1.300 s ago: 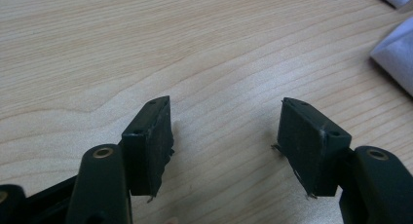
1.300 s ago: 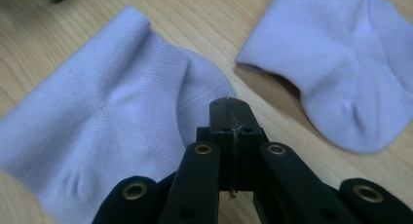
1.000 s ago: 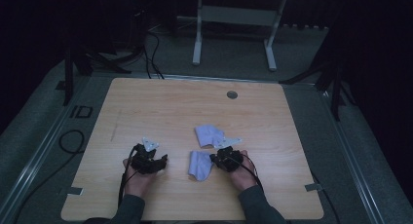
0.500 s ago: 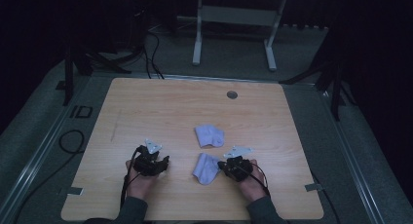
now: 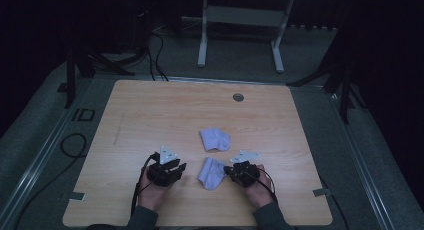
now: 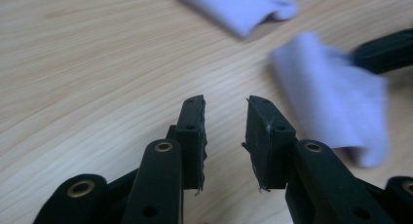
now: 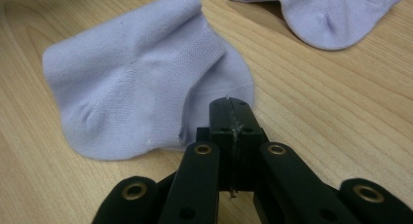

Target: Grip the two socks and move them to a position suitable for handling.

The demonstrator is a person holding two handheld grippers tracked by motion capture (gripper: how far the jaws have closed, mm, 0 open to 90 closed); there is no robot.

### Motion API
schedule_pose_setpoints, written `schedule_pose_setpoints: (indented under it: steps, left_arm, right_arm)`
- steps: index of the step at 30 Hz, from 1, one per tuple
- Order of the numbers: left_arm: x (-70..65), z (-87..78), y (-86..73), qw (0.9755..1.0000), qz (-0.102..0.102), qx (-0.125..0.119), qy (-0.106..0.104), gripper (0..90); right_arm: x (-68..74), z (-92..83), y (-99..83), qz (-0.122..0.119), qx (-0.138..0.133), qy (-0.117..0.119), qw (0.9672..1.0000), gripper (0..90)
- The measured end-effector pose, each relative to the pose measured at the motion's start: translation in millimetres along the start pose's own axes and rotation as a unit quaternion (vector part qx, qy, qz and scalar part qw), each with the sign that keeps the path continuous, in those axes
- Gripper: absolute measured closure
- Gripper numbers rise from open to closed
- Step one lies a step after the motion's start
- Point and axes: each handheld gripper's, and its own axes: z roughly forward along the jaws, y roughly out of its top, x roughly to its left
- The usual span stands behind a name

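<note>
Sock [image 7: 141, 102] edge pinched by right gripper [image 7: 233, 112], left gripper [image 6: 224, 131] half-closed, empty

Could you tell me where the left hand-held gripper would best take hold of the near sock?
Probably the free edge of the near sock that faces the left hand-held gripper. The right hand-held gripper is shut at the opposite edge. The sock lies flat on the table, so come in low from that open side and pinch the raised fold.

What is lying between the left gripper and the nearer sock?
Nothing: in the high view, only bare table separates the left gripper from the nearer sock, whose other edge the right gripper touches.
</note>
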Motion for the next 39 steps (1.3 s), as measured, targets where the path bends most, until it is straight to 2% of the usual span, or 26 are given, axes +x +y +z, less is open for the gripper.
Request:
schedule_pose_setpoints:
  steps: [4,8,9,10,13,14,16,27,32,36,39]
  left_arm:
    - [-17.2,-0.1,4.8,0.9993,0.020,-0.006,-0.029,69.0]
    - [-33.0,3.6,6.4,0.9982,0.033,-0.006,-0.050,68.9]
    - [-33.0,3.6,6.4,0.9982,0.033,-0.006,-0.050,68.9]
    - [-40.1,6.3,6.7,0.9973,0.042,-0.002,-0.060,68.8]
    - [-46.5,8.4,7.0,0.9965,0.045,0.001,-0.070,68.0]
    - [-54.8,10.7,7.7,0.9953,0.057,0.003,-0.078,67.9]
    - [-61.1,13.4,8.1,0.9942,0.067,0.006,-0.084,67.8]
    - [-77.9,31.0,3.1,0.9902,0.092,0.030,-0.100,67.6]
    - [-83.6,42.6,-1.3,0.9896,0.101,0.049,-0.090,65.8]
    - [-86.2,44.0,-2.9,0.9891,0.108,0.046,-0.089,61.3]
    - [-90.3,44.0,-5.2,0.9890,0.122,0.041,-0.072,61.8]
  right_arm:
    - [-0.5,0.0,-0.4,0.001,-0.001,0.001,1.0000,89.9]
    - [-1.4,0.1,-0.6,0.001,-0.002,0.004,1.0000,89.9]
    - [-1.0,0.1,-0.7,0.002,-0.003,0.003,1.0000,90.0]
    - [-0.8,0.0,-0.8,0.001,-0.003,0.002,1.0000,89.9]
    - [-0.8,0.0,-1.0,0.001,-0.003,0.002,1.0000,89.9]
    - [-1.5,0.0,-1.2,0.002,-0.004,0.005,1.0000,89.9]
    - [-1.6,-0.1,-1.4,0.004,-0.004,0.006,1.0000,90.0]
    - [-1.4,-0.2,-2.8,0.004,-0.009,0.004,0.9999,90.0]
    - [0.2,-0.2,-2.8,-0.002,-0.009,0.000,1.0000,90.0]
    - [0.2,-0.2,-3.0,-0.002,-0.009,0.000,1.0000,90.0]
    - [2.1,-0.2,-2.8,-0.011,-0.008,-0.007,0.9999,90.0]
